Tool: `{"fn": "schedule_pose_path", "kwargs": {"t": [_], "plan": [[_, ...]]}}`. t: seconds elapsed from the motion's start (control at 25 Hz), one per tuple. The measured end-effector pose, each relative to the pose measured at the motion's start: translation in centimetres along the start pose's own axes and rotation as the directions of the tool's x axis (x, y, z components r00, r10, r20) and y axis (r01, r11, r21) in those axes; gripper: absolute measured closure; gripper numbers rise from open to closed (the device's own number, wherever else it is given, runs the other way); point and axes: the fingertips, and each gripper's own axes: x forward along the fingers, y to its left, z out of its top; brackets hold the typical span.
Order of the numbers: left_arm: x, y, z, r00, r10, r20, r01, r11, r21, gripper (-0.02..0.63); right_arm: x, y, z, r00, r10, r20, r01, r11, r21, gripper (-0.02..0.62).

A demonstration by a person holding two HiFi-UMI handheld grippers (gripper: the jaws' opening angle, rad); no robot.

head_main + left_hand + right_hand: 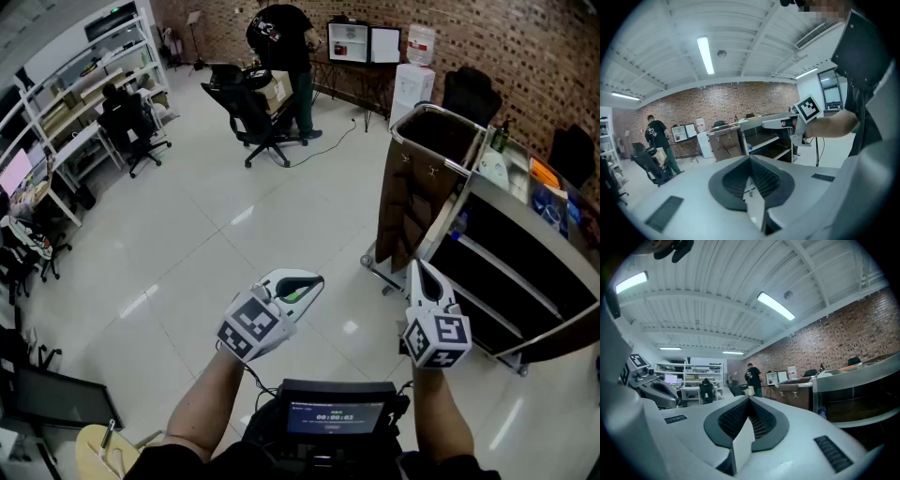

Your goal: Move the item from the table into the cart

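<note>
I hold both grippers out over the white tiled floor, with nothing in either. My left gripper (302, 284) points towards the cart; its jaws meet at the tip (750, 159), shut and empty. My right gripper (418, 270) is level beside the cart's lower shelves, its jaws (749, 398) also pressed together with nothing between them. The grey service cart (487, 187) stands at the right with a brown bag (412, 192) hung on its near end. It also shows in the left gripper view (761, 133) and the right gripper view (862, 380). No table with an item is in view.
Several small things lie on the cart's top (548, 192). A person (286, 47) stands at the back by a black office chair (251, 111). A water dispenser (412, 80) and monitors line the brick wall. White shelves (75, 117) run along the left.
</note>
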Motion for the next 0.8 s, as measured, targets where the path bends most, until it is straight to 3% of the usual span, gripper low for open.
{"fn": "schedule_pose_path", "kwargs": {"t": [0.12, 0.2, 0.36, 0.52, 0.68, 0.8], "plan": [[-2.6, 1.2, 0.9, 0.993, 0.094, 0.074, -0.090, 0.994, -0.060, 0.617, 0.8, 1.9, 1.0, 0.999, 0.051, 0.011, -0.051, 0.999, -0.010, 0.607], [-5.3, 2.8, 0.8, 0.976, 0.181, 0.118, -0.167, 0.979, -0.116, 0.617, 1.6, 4.2, 1.7, 0.996, 0.089, 0.022, -0.089, 0.996, -0.016, 0.607], [-13.5, 6.9, -0.9, 0.911, 0.385, 0.147, -0.353, 0.913, -0.204, 0.617, 4.3, 11.9, 2.8, 0.977, 0.211, 0.031, -0.209, 0.976, -0.061, 0.607], [-23.2, 11.0, -3.9, 0.810, 0.568, 0.144, -0.517, 0.809, -0.279, 0.617, 7.6, 21.7, 2.2, 0.943, 0.333, 0.006, -0.332, 0.941, -0.062, 0.607], [-33.0, 13.9, -7.5, 0.705, 0.698, 0.124, -0.647, 0.705, -0.290, 0.617, 10.6, 33.8, 1.0, 0.873, 0.487, -0.008, -0.486, 0.868, -0.100, 0.607], [-39.8, 15.4, -11.0, 0.586, 0.807, 0.071, -0.746, 0.571, -0.341, 0.617, 12.6, 42.9, -0.5, 0.785, 0.618, -0.046, -0.617, 0.773, -0.146, 0.607]]}}
